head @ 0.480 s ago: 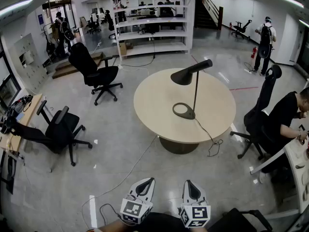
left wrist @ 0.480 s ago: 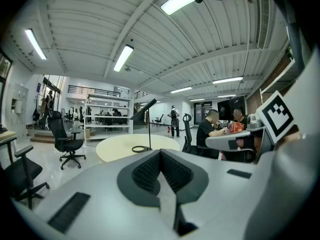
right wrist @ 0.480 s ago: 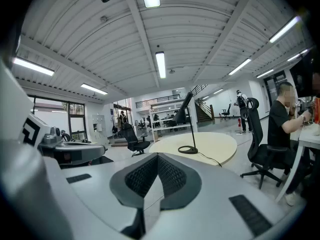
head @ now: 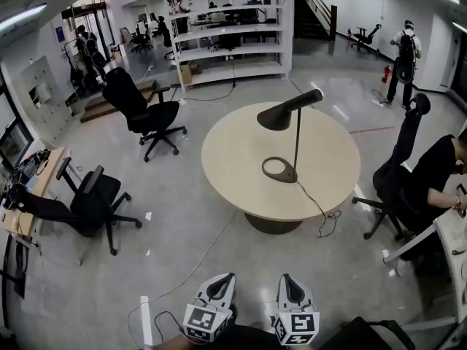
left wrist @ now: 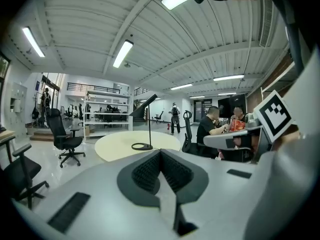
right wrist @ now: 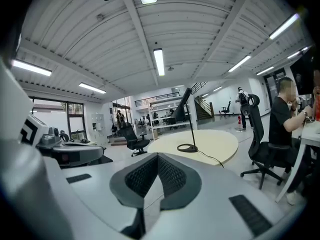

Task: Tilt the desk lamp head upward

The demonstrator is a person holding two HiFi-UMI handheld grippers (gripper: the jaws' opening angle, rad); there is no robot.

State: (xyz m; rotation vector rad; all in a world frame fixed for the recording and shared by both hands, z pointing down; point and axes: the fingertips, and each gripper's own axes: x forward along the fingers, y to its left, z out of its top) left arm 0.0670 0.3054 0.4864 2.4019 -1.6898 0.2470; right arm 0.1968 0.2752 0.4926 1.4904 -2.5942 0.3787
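Observation:
A black desk lamp stands on the round beige table (head: 233, 166), far in front of me. Its cone head (head: 281, 114) slopes down to the left from a thin upright stem, above a ring base (head: 279, 169). Both grippers are low near my body, well short of the table. The left gripper (head: 219, 286) is shut with nothing between its pads. The right gripper (head: 290, 289) is shut and empty too. In the left gripper view the lamp (left wrist: 145, 103) is small beyond the gripper (left wrist: 160, 154). The right gripper view shows the lamp (right wrist: 184, 103) past the gripper (right wrist: 158, 158).
The lamp's cord (head: 315, 208) hangs off the table's right edge and another cable (head: 197, 257) runs across the floor. Black office chairs stand at the left (head: 95, 199), far left (head: 142, 111) and right (head: 401, 162). A seated person (head: 438, 173) is at a right-hand desk. White shelving (head: 233, 31) lines the back.
The view has shifted slightly and both grippers sit a touch lower in it. The lamp and table are as before.

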